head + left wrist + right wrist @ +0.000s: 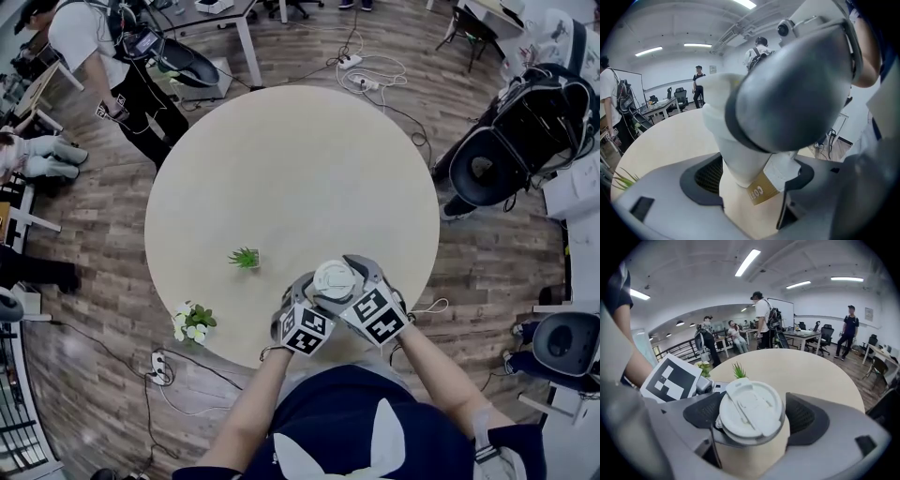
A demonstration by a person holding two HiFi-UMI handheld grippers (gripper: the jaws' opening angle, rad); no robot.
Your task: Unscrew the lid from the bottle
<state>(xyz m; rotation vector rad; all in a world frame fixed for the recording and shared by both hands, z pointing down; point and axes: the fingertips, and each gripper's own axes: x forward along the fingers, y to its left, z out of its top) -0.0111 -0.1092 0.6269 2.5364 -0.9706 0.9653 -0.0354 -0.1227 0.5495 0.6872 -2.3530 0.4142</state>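
A cream bottle with a white flip-top lid stands near the front edge of the round table. In the head view the lid shows between both grippers. My left gripper is shut on the bottle's white body low down, and a brown label sits against its right pad. My right gripper reaches over from above with its jaws wide around the lid. The left pad is at the lid's rim, and a gap shows at the right pad. The right gripper's grey body hides the bottle's top in the left gripper view.
A small green plant stands left of the bottle. A white-flowered pot sits at the table's front-left edge. A person stands at the far left, and office chairs at the right. A power strip lies on the floor.
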